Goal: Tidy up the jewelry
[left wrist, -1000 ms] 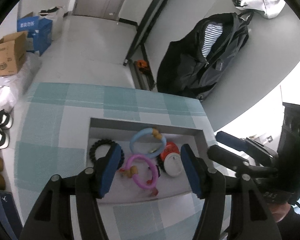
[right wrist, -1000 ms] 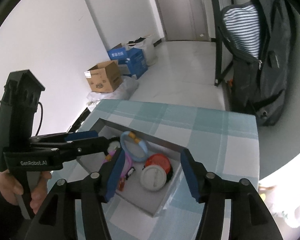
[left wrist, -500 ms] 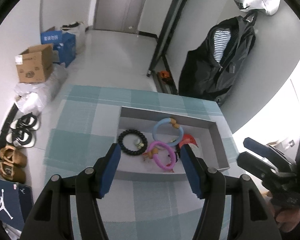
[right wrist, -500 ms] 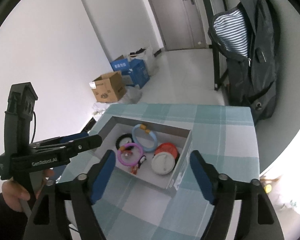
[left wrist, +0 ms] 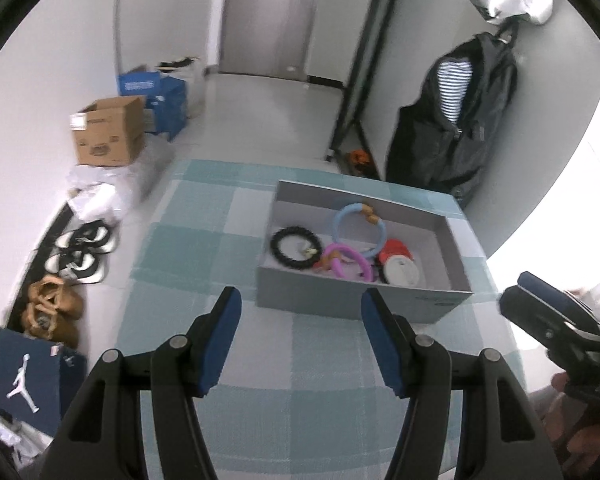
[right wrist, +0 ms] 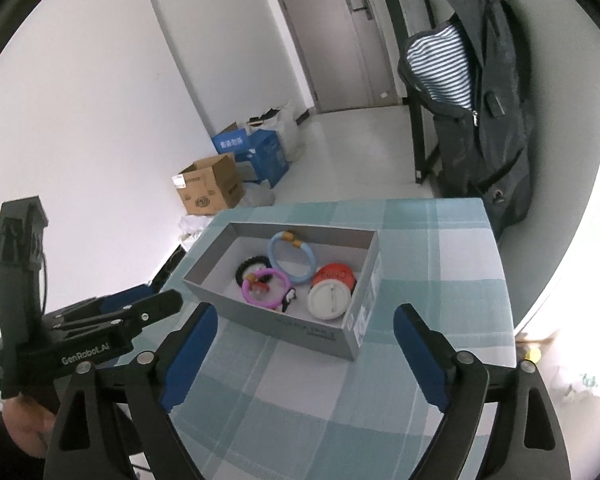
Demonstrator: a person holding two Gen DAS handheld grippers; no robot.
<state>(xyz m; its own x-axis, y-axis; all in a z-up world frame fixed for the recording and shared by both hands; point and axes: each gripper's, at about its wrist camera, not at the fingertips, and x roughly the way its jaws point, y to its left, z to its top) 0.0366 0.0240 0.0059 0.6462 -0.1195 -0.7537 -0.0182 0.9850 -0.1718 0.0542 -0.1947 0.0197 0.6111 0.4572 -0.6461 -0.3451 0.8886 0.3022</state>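
A grey box (left wrist: 356, 304) (right wrist: 276, 322) stands on the checked tablecloth. In it lie a black bead bracelet (left wrist: 296, 246) (right wrist: 249, 266), a light blue bracelet (left wrist: 358, 226) (right wrist: 292, 258), a pink bracelet (left wrist: 346, 266) (right wrist: 265, 286) and a round red and white case (left wrist: 398, 266) (right wrist: 330, 290). My left gripper (left wrist: 302, 336) is open and empty, held above the cloth in front of the box. My right gripper (right wrist: 306, 356) is open and empty, also short of the box. Each gripper shows in the other's view (left wrist: 548, 312) (right wrist: 112, 320).
The table (left wrist: 204, 232) (right wrist: 440, 280) has a teal and white checked cloth. On the floor to the left are shoes (left wrist: 82, 248), a cardboard box (left wrist: 108, 136) and blue boxes (left wrist: 156, 96). A dark jacket (left wrist: 456, 120) hangs by a black rack behind the table.
Both grippers have pulled back and up from over the box, which now lies farther ahead. Both stay open and empty; the right jaws have spread wider.
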